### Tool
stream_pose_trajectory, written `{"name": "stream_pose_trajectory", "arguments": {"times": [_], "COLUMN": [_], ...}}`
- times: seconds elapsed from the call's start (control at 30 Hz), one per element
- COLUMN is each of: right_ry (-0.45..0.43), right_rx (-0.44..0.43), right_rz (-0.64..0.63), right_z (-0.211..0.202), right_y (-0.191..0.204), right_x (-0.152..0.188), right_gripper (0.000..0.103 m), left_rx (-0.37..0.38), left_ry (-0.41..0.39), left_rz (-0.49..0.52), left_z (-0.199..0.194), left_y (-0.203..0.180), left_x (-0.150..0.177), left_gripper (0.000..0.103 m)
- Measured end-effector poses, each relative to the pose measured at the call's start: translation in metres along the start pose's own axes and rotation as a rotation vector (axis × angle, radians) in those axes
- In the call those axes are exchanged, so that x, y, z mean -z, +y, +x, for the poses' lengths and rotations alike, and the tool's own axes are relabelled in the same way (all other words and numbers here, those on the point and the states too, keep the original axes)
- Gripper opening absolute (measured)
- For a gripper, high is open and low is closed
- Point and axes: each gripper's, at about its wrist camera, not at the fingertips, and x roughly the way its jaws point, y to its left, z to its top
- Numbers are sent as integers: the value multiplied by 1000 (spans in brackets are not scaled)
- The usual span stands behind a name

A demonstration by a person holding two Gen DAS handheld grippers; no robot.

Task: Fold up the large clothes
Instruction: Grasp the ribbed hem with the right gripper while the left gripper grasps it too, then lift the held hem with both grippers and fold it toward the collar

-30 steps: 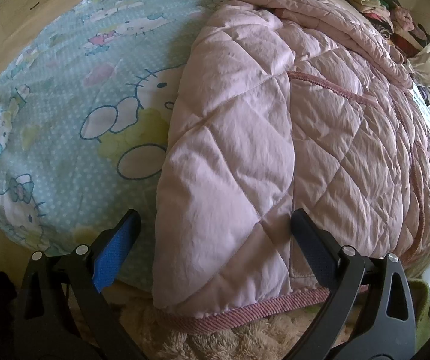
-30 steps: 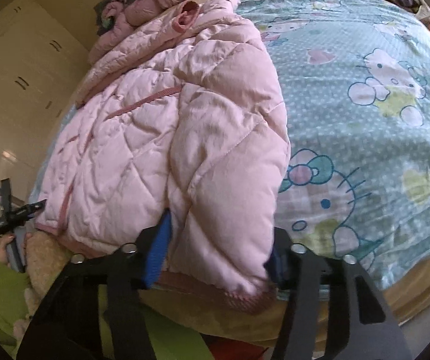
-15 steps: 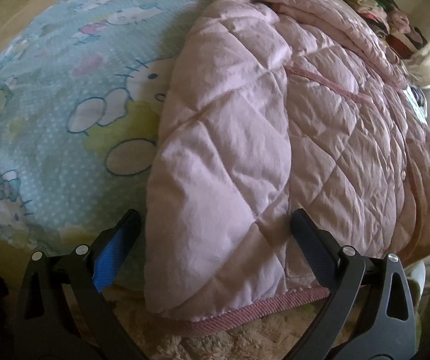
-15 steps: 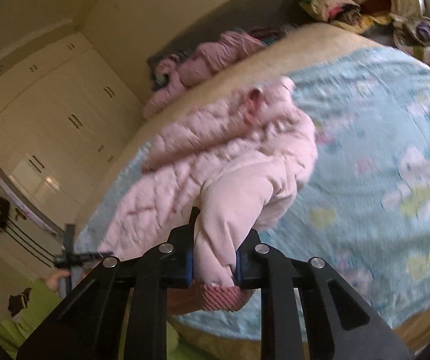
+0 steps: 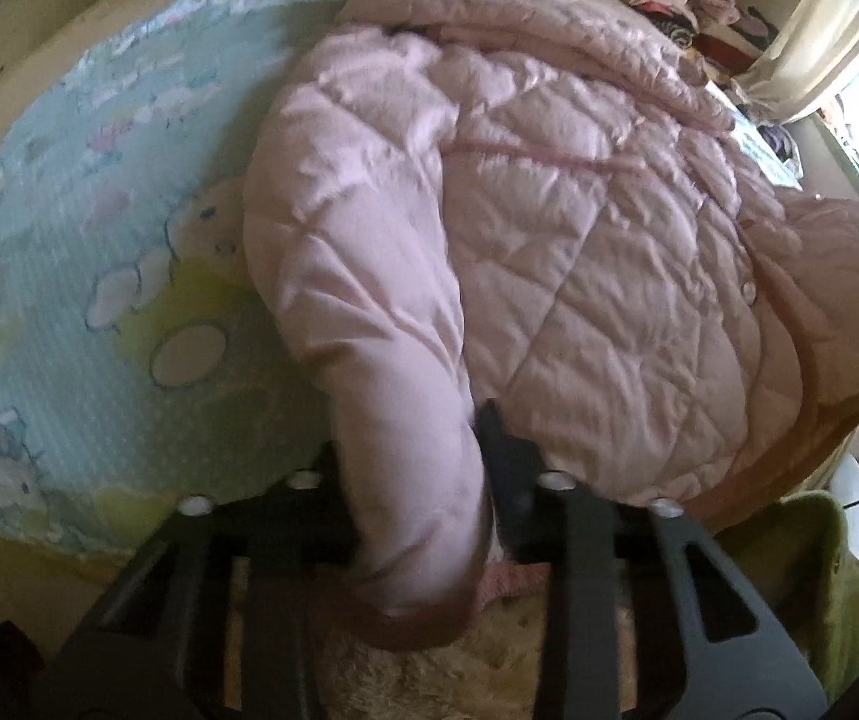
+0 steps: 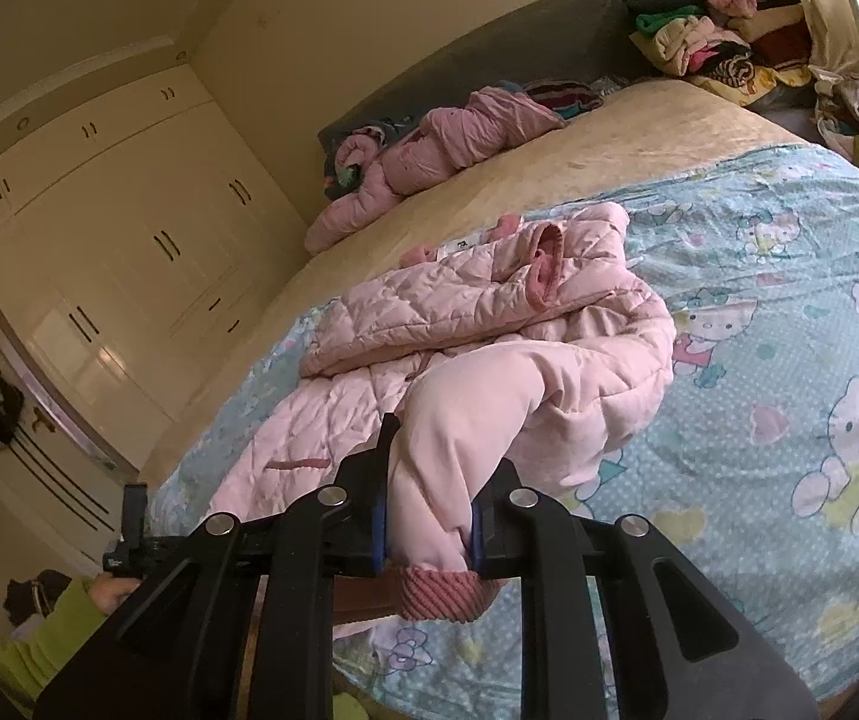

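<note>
A pink quilted jacket (image 5: 579, 252) lies spread on a bed with a blue cartoon-cat sheet (image 5: 99, 300). In the left wrist view my left gripper (image 5: 414, 444) is closing its jaws, and a bunched fold of the jacket's near edge is pinched between them. In the right wrist view the jacket (image 6: 459, 312) lies across the sheet (image 6: 789, 360). My right gripper (image 6: 438, 480) is shut on a sleeve just above its ribbed cuff (image 6: 438, 591) and holds it raised off the bed. A hand in a green sleeve (image 6: 57, 618) shows at the lower left there.
Another pink garment (image 6: 429, 150) lies at the far side of the bed. A pile of clothes (image 6: 717, 42) sits at the head corner. Cream wardrobe doors (image 6: 129, 240) line the left wall. A fluffy beige rug (image 5: 489, 648) lies below the bed's near edge.
My left gripper went from wide open around the jacket's edge to closed on a gathered fold. My right gripper closed on the sleeve and lifted it, tilting up toward the room.
</note>
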Motion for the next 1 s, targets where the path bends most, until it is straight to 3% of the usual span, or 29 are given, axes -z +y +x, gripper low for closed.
{"name": "stream_pose_trajectory", "arguments": {"times": [0.43, 1.0], "right_ry": [-19, -60], "right_rx": [17, 32], "right_rz": [5, 35], "right_z": [1, 9], "right_y": [-7, -15], "right_x": [-10, -40], "right_gripper": [18, 18], "left_rx": [52, 15], "left_ry": [-215, -363], "left_rz": [-48, -44], "left_z": [-53, -76], "left_y": [2, -11], "left_x": [-37, -90], "left_gripper": [13, 13]}}
